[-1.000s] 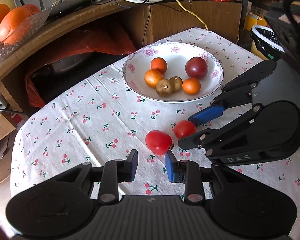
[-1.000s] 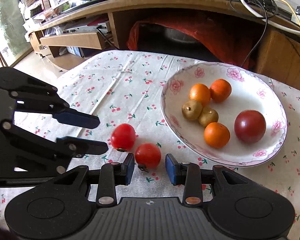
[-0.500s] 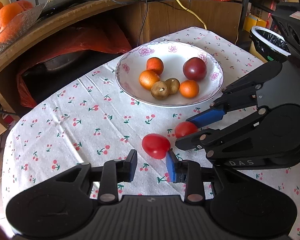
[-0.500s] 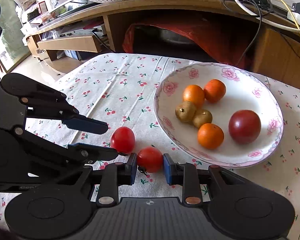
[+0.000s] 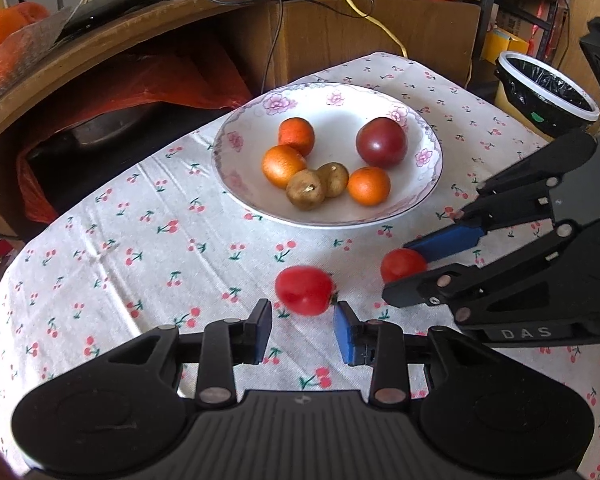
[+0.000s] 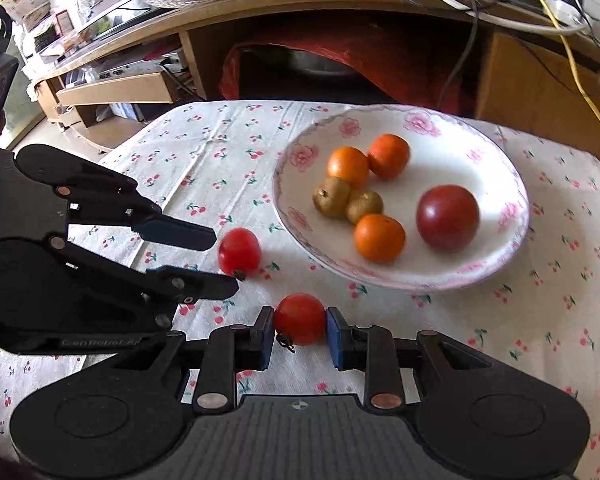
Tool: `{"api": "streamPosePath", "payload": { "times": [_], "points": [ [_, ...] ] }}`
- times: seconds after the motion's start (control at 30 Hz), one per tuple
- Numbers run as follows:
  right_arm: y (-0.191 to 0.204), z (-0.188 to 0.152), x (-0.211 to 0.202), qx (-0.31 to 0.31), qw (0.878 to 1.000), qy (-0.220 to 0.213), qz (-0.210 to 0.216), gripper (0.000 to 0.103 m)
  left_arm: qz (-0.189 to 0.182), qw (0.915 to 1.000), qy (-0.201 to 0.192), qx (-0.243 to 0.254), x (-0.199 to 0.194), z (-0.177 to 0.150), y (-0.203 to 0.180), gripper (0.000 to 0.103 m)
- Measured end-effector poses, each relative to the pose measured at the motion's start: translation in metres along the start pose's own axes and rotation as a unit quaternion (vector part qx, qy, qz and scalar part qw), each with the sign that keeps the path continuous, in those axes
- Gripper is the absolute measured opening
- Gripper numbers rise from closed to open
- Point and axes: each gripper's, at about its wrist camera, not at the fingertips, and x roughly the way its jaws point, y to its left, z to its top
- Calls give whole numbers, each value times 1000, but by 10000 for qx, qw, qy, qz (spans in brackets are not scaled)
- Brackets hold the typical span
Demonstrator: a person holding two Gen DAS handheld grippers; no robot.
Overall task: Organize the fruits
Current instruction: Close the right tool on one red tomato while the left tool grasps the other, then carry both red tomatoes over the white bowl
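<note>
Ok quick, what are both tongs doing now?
Left tongs: open, just short of the loose red tomato.
Right tongs: closed on the other tomato.

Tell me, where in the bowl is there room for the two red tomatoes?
The bowl has bare white room along its far side, behind the dark red fruit and the oranges. Its middle is crowded: three oranges and two brown fruits sit bunched together. The tablecloth left of the bowl is also bare.

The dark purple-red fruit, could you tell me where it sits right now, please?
The dark purple-red fruit lies inside the floral bowl, on its right side in the right wrist view, just right of the nearest orange and apart from it.
</note>
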Motion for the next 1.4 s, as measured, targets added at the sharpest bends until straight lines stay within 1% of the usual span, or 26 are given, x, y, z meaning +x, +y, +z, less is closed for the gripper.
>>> {"api": "streamPosePath", "payload": {
  "times": [0.17,0.47,0.77,0.87,1.17,1.4],
  "points": [
    [-10,-5,-5,132,9999,-9,-32,23,76,10000,0,-17,10,5,-3,43],
    [-12,-6,-8,178,9998,0,-28,24,13,9995,-107,-307,16,9,3,45],
    [-12,-5,-7,237,9997,12,-51,24,-1,9991,-213,-377,24,15,3,45],
    [-13,-7,-9,259,9996,10,-63,24,57,9991,-248,-349,25,17,1,46],
    [-22,-10,-15,414,9989,-14,-219,24,67,9985,-387,-374,29,18,1,46],
    [-27,-13,-26,502,9977,-96,-439,24,157,9985,-385,-350,27,19,-2,45]
  ]
}}
